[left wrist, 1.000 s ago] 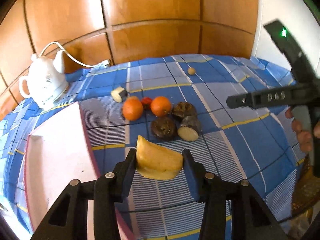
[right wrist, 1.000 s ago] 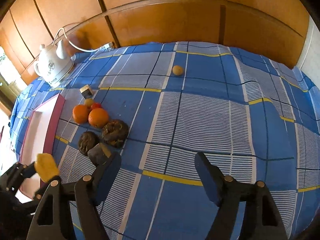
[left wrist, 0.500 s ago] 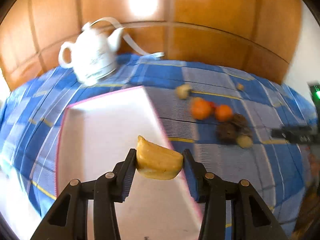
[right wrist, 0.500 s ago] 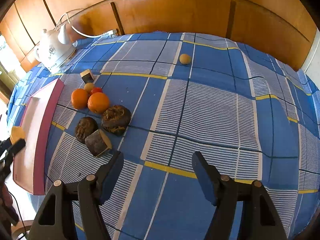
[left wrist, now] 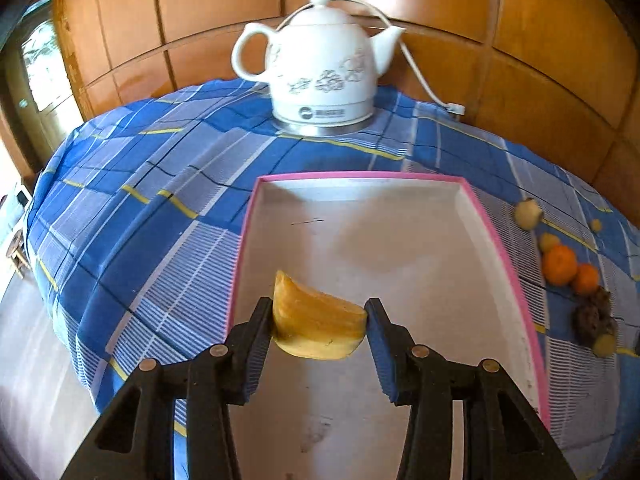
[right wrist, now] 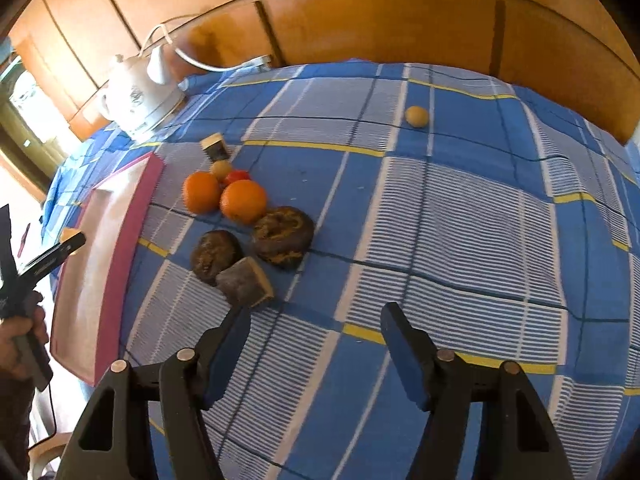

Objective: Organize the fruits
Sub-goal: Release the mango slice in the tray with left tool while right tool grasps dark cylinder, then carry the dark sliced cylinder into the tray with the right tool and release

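A: Where is the yellow fruit wedge (left wrist: 318, 326)?

B: Clamped between the two fingers of the left gripper (left wrist: 319, 330), one blue pad pressed to each end. It hangs above the near part of the pink-rimmed tray (left wrist: 502, 240), toward its left side, not touching the white floor.

A: And the tray?

B: It lies on the blue checked tablecloth (right wrist: 460, 220), nothing lying on its floor. Beyond its far edge stands a white ceramic kettle (left wrist: 320, 68) with a floral print, its cord trailing right along the wood-panelled wall (left wrist: 540, 40).

A: The other fruit?

B: To the right of the tray, on the cloth. Two oranges (right wrist: 243, 201) sit side by side, with a small red fruit (right wrist: 237, 176) and a small pale round one (right wrist: 221, 169) just behind them. Farther back is a cut piece with a pale face (right wrist: 215, 147). Nearer lie two dark wrinkled fruits (right wrist: 283, 237) and a dark cut piece (right wrist: 245, 282), all close together. One small yellowish ball (right wrist: 417, 116) sits well apart, far right.

A: What about the right gripper (right wrist: 316, 344)?

B: Its jaws stand wide apart, holding nothing, above the cloth. The left finger's tip is just near of the dark cut piece; whether they touch I cannot tell.
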Demonstrator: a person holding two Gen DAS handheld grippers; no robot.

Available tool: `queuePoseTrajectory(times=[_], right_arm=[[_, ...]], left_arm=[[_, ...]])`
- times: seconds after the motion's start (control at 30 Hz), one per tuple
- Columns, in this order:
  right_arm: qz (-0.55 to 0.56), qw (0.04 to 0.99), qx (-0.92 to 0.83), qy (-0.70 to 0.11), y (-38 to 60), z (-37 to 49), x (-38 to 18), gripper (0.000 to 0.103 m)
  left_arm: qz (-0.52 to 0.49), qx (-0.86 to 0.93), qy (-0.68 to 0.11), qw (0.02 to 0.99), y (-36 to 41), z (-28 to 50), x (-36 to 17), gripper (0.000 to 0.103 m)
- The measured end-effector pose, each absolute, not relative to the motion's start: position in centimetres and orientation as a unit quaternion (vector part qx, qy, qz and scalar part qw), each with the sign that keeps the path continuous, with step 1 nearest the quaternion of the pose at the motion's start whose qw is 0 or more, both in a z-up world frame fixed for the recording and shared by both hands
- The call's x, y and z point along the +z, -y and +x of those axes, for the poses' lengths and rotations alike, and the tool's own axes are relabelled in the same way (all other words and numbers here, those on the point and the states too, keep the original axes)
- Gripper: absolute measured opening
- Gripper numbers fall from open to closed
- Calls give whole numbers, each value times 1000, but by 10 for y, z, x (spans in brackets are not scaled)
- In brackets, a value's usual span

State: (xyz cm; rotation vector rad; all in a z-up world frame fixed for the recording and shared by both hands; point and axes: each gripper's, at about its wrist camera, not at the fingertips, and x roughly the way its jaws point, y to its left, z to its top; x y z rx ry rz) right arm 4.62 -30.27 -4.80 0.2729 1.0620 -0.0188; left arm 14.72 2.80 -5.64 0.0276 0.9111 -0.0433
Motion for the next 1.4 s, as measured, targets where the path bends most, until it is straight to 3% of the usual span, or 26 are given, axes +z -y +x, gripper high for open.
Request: queuePoseTrajectory(times=[0.13, 0.43, 0.57, 0.83, 1.0, 1.4], right_arm=[[124, 854, 16, -504, 288, 51, -50, 68], [83, 857, 15, -508, 266, 67, -57, 68], [72, 857, 15, -511, 258, 78, -63, 56], [44, 851, 15, -523, 246, 83, -75, 33], [43, 852, 15, -521, 246, 79, -76, 28], [73, 856, 60, -509, 220, 48, -56, 28]], left_arm=[[9, -9, -430, 903, -31, 139, -55, 65], [4, -20, -400, 916, -23, 111, -34, 73], [9, -35, -386, 922, -16, 92, -25, 78], [-2, -57, -388, 920, -9, 65, -21, 79], [-11, -63, -393, 917, -5, 54, -23, 79], [-7, -52, -390, 919, -8, 40, -23, 79]])
